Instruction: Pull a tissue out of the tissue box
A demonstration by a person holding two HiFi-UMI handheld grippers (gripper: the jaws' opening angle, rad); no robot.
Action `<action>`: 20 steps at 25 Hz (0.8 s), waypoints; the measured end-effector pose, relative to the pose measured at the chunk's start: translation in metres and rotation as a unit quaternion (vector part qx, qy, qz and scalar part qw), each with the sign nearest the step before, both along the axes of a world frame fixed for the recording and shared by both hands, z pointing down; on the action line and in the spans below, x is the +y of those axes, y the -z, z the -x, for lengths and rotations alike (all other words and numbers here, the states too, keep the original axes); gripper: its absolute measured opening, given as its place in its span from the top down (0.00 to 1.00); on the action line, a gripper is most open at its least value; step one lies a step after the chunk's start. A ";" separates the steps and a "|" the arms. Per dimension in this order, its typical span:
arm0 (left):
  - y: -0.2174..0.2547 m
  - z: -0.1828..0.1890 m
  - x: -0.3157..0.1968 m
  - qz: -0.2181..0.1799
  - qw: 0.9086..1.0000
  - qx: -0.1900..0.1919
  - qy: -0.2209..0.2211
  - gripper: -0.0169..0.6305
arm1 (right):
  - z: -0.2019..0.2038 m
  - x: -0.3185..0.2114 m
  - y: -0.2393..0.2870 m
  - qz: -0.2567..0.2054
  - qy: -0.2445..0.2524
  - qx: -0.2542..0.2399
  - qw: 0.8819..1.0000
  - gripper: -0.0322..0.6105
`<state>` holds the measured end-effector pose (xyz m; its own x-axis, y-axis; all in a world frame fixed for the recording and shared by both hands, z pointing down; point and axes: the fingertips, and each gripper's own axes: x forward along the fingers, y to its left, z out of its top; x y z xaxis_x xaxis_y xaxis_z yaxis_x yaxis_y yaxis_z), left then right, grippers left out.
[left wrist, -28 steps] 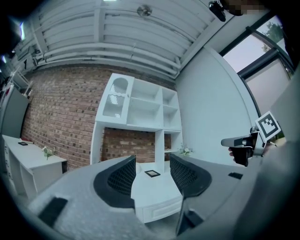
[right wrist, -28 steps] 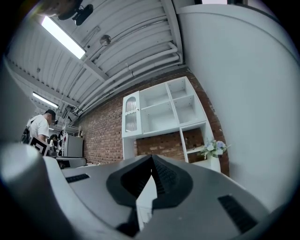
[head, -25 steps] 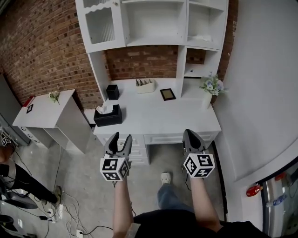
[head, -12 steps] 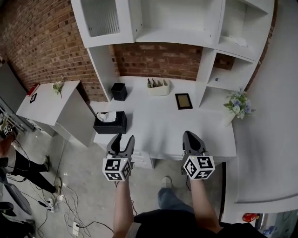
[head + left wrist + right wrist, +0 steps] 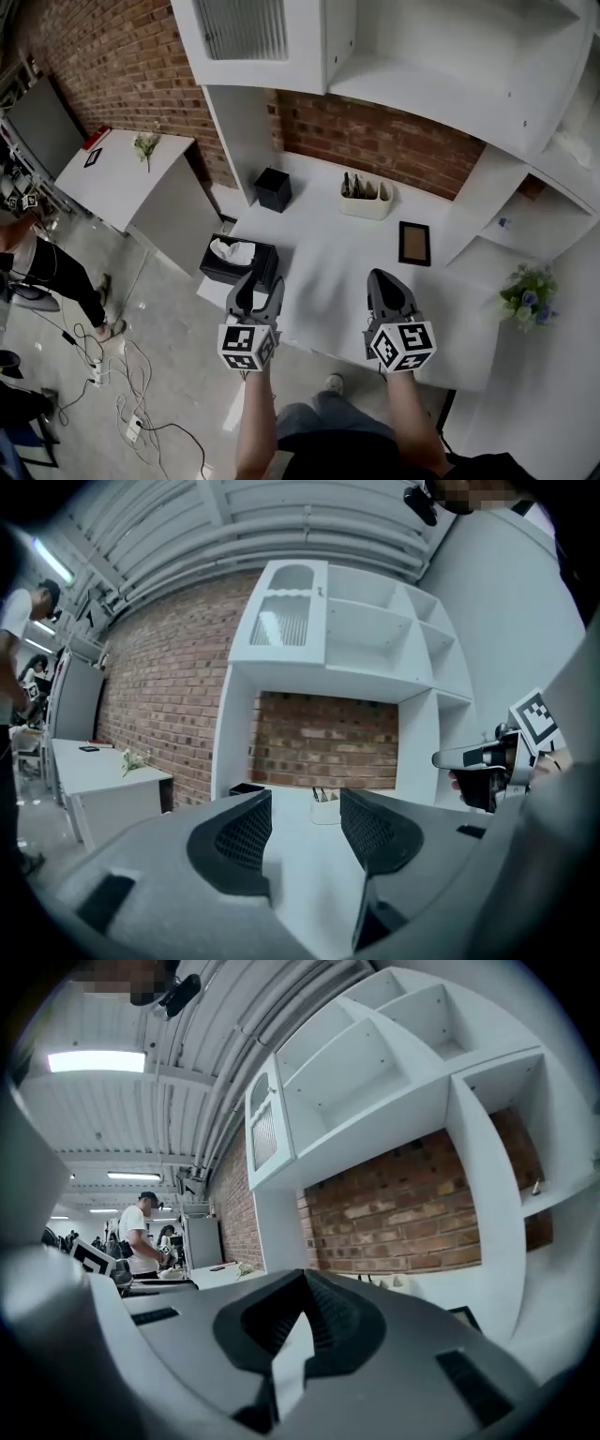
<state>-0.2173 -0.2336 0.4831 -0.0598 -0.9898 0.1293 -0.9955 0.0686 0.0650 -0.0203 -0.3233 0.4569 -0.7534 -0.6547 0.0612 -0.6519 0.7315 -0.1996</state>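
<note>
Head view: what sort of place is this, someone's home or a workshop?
Probably a mock study corner inside a lab: a white desk and shelf unit against a brick wall, but loose cables on the bare floor.

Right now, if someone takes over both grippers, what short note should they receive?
Left gripper: open, empty, close beside the tissue box.
Right gripper: shut, empty, above the desk.
The tissue box stands at the desk's front left corner, a white tissue sticking out on top.
Done: nothing pulled out yet.
Left: grip the tissue, pull it free.
</note>
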 end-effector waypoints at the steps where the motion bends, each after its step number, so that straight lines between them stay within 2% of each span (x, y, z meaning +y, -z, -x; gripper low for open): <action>1: -0.001 0.002 -0.001 0.003 1.000 -0.002 0.004 0.67 | 0.006 -0.004 -0.001 0.003 0.008 -0.001 1.000 0.95; 11: -0.003 0.023 0.004 0.029 0.998 -0.022 0.043 0.67 | 0.042 -0.012 -0.007 0.025 0.057 -0.020 0.998 0.95; 20: -0.012 0.043 -0.004 0.035 0.998 -0.017 0.045 0.67 | 0.059 -0.020 -0.018 0.035 0.064 -0.006 0.997 0.95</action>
<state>-0.2599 -0.2377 0.4955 -0.1528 -0.9688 0.1950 -0.9868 0.1604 0.0234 -0.0798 -0.3436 0.4750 -0.8314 -0.5478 0.0929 -0.5513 0.7926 -0.2606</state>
